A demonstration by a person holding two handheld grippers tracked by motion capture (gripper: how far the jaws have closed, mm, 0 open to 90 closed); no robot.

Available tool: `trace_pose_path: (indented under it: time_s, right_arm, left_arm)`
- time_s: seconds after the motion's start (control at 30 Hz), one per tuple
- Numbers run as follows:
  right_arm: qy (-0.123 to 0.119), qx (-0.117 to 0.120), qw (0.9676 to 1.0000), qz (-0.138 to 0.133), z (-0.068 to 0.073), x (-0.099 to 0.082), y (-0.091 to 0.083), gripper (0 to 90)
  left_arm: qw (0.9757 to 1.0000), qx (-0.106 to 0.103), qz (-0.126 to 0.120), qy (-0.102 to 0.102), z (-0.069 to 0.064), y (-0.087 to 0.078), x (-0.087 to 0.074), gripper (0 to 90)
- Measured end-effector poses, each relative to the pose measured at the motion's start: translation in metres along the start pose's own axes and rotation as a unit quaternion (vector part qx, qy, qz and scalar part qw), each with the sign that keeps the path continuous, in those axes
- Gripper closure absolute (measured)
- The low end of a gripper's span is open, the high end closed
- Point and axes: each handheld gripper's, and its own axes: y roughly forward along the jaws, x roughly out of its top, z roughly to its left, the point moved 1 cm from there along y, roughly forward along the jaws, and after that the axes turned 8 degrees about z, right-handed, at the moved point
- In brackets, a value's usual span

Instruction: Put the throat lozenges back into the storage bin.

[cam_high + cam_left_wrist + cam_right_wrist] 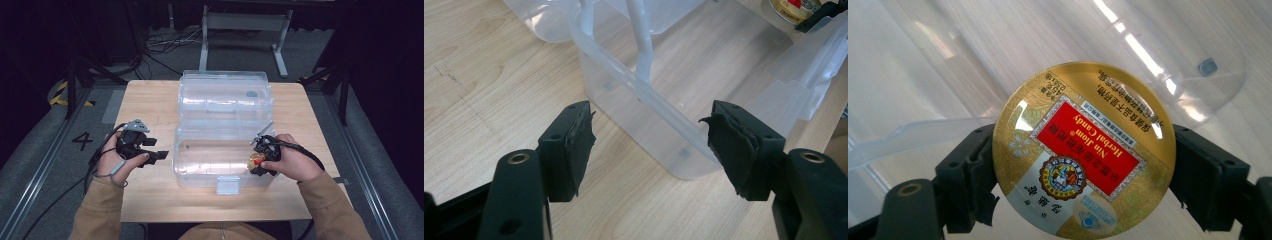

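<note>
In the high view, the right gripper [259,161] was at the near right corner of the clear plastic storage box [200,172], which stood open on the light wooden table [150,100]. Its jaws were closed on the round golden candy tin with a red label [255,162], so the tin was between the jaws, just over the box rim. The left gripper [159,155] was just beside the left wall of the box, with the box in front of its jaws.

In the left gripper view, the two black jaws stood wide apart and nothing was between them. Ahead of the jaws was the corner of the clear box [684,150], and the wooden table [484,75] lay under and to the left of them. Far ahead, at the top right, a part of the golden tin [791,9] was visible.

In the right gripper view, the jaws were clamped on the two sides of the golden tin [1083,150], with its printed face toward the camera. Behind the tin was the clear plastic of the box [973,60].
</note>
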Motion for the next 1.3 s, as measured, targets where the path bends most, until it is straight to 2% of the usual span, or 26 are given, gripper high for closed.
trace_pose_path:
  time_s: [0.23, 0.4, 0.5, 1.13, 1.3]
  right_arm:
    - [-0.005, 0.0, 1.0, 0.001, -0.0005, 0.0, 0.0, 19.8]
    - [-0.019, 0.0, 0.9998, 0.001, -0.0021, -0.0009, -0.0007, 19.6]
    - [-0.033, -0.002, 0.9994, 0.011, -0.0038, -0.002, -0.0034, 19.8]
    - [-0.037, 0.0, 0.9993, 0.003, -0.0043, -0.004, -0.004, 21.1]
    - [-0.034, 0.004, 0.9993, -0.012, -0.0044, -0.006, -0.0078, 21.4]
  left_arm:
    - [1.0, 0.001, 0.0, 0.0, 0.0002, -0.0003, -0.0002, 35.1]
    - [1.0, 0.0, 0.001, 0.0, 0.0003, 0.0002, -0.0001, 35.0]
    - [1.0, 0.0, 0.003, 0.0, 0.0003, 0.0003, -0.0001, 35.0]
    - [1.0, 0.0, 0.002, -0.002, -0.0006, 0.001, -0.0003, 34.6]
    - [1.0, -0.001, 0.001, -0.002, -0.0001, 0.0016, 0.0004, 34.6]
